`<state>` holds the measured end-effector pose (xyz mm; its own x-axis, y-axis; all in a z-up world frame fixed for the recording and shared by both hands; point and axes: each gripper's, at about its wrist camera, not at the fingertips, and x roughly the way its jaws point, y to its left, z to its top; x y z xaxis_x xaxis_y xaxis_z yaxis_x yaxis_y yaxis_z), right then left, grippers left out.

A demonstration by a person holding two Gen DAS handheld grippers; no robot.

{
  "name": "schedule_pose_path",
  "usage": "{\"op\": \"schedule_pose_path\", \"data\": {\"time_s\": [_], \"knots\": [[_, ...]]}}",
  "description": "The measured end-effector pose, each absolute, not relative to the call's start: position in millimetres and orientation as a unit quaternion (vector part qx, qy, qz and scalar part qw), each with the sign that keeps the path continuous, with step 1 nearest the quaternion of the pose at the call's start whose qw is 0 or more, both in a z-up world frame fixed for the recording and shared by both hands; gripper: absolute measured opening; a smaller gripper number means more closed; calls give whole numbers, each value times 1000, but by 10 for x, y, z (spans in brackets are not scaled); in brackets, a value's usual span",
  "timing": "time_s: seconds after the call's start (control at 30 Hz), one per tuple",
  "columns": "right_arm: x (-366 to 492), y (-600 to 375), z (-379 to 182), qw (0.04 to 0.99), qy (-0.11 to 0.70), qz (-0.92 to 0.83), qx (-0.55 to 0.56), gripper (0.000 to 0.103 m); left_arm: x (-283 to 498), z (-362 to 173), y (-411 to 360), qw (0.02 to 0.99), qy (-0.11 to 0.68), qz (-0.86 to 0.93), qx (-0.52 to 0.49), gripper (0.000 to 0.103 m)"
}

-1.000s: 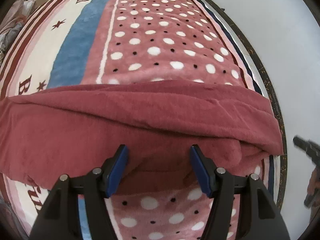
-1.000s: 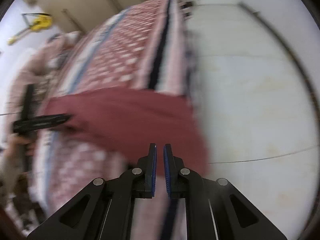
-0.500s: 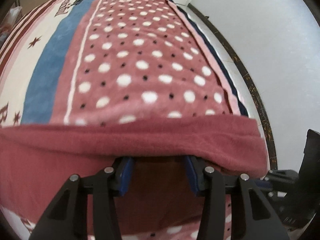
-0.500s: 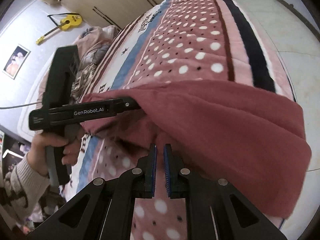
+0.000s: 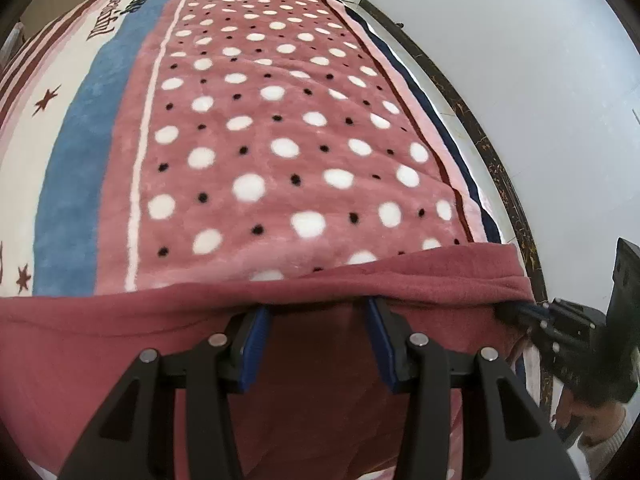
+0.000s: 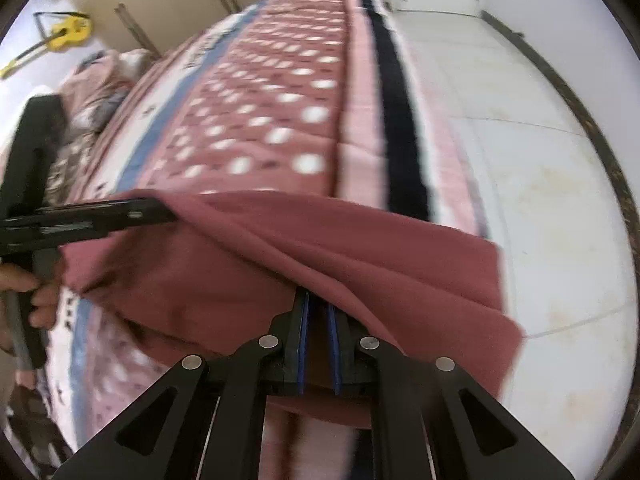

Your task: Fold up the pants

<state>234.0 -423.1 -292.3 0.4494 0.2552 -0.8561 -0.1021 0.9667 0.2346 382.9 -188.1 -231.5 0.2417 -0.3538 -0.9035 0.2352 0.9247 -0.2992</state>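
Note:
The maroon fleece pants (image 5: 120, 328) hang across the foot of the bed, held up along one edge. My left gripper (image 5: 318, 312) has its blue pads pressed on a thick bunch of that edge, and a fold covers the fingertips. In the right wrist view the left gripper (image 6: 168, 212) shows side-on, with the pants (image 6: 400, 264) draping from its tip. My right gripper (image 6: 318, 300) is shut on the same edge farther right, tips hidden under the fabric. The left wrist view shows the right gripper (image 5: 516, 312) pinching the pants' right corner.
A pink polka-dot blanket (image 5: 280, 140) with blue and white stripes covers the bed ahead. White tiled floor (image 6: 540, 160) lies to the right of the bed. Rumpled bedding (image 6: 100, 80) is heaped at the far left, and a yellow guitar (image 6: 68, 32) hangs on the wall.
The left jaws narrowed onto the pants' edge and lifted it. The right gripper came in, shut, at the right corner. The held edge has moved farther over the bed.

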Motion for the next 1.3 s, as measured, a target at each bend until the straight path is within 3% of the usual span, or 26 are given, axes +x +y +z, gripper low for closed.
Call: {"op": "schedule_pose_path", "data": {"time_s": [0.47,0.73,0.77,0.8,0.83,1.0,1.1,1.3], "knots": [[2591,-4517,-2878,866,495,66,-2,3,4001,-2415,-1814,785,593,-175,-44,43],[2804,-4614,-2849,873,486,40,-28,4,3986,-2409,-1921,784,593,-177,-38,52],[2810,-4630,-2848,874,484,32,-38,12,3981,-2407,-1942,784,594,-178,-36,52],[2821,-4639,-2843,876,480,18,-47,31,3977,-2402,-1969,784,594,-177,-32,53],[2811,-4675,-2821,878,476,8,-51,38,3967,-2386,-1997,785,593,-178,-29,53],[2655,-4903,-2676,875,482,26,-17,40,3881,-2254,-2110,779,594,-196,-34,54],[2482,-4989,-2706,863,503,41,-17,53,3757,-2149,-2215,777,590,-218,-25,59],[2253,-5187,-2946,847,530,41,-4,53,3537,-2103,-2491,758,600,-254,-27,59]]}}
